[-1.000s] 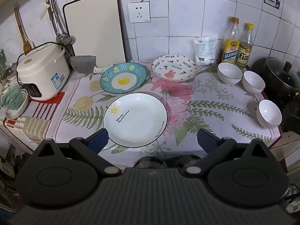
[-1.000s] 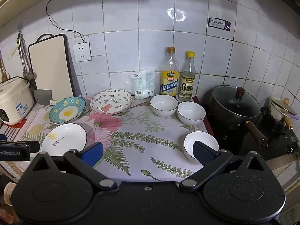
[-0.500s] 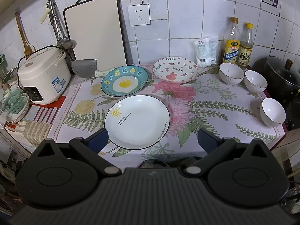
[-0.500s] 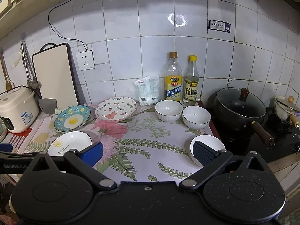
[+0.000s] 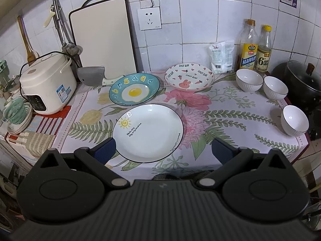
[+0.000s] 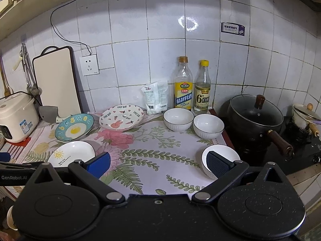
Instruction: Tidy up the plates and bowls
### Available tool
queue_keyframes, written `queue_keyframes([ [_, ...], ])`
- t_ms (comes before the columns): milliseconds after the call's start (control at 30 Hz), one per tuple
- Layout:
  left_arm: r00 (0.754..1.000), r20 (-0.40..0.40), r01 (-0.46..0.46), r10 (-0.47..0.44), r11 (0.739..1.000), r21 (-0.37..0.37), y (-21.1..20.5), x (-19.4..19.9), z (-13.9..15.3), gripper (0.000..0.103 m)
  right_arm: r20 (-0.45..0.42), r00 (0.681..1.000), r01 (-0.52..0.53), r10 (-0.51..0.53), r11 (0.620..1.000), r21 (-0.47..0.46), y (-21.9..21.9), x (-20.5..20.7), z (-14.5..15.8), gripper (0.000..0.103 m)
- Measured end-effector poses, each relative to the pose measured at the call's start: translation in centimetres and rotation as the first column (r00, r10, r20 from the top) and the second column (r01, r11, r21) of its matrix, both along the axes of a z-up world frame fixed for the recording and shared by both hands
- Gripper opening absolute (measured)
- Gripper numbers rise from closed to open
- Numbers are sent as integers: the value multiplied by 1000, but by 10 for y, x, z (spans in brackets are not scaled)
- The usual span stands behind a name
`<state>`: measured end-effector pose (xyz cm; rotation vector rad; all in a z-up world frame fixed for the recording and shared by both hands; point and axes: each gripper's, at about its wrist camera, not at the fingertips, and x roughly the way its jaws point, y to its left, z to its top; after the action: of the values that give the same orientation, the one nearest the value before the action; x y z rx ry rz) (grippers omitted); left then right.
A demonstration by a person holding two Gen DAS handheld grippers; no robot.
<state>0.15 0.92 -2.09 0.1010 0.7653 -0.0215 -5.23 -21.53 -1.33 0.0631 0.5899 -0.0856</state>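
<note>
Both claws hang spread wide and empty at the near edge of the tabletop (image 5: pixel 230 108), which I judge to be a start pose: nothing is gripped and all 6 dishes lie single, none stacked. The left claw (image 5: pixel 163 147) faces the sun plate (image 5: pixel 148 133), which lies just ahead between its 2 fingers, its near rim level with the tips, so it looks the likely first pick. Beyond it, ahead and slightly left, lies the egg plate (image 5: pixel 134 89); ahead and right, the bunny plate (image 5: pixel 189 77) sits near the wall. The right claw (image 6: pixel 158 164) has the near bowl (image 6: pixel 219 157) at its right finger, partly hidden behind the pad, whether touching I cannot tell. The other 2 bowls, left (image 6: pixel 178 118) and right (image 6: pixel 208 125), stand side by side further ahead, in front of the bottles (image 6: pixel 192 86). Plates grouped by 1 claw and bowls by the other suggests each hand will nest its own kind.
</note>
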Motion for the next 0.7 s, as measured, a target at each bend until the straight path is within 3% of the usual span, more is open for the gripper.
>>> queue_keyframes([
  [233,1000,7,13,-13,1000,5,-1,-1,-5,103,25,999,-26,26,999,32,-1,-5,-3,103],
  [467,998,53,17,-18,1000,16,-1,-7,-14,103,32,999,-25,25,1000,-2,2,-5,-9,103],
  [700,997,76,18,-16,999,-30,3,-13,-22,103,49,998,-29,31,999,-40,5,-7,-16,103],
])
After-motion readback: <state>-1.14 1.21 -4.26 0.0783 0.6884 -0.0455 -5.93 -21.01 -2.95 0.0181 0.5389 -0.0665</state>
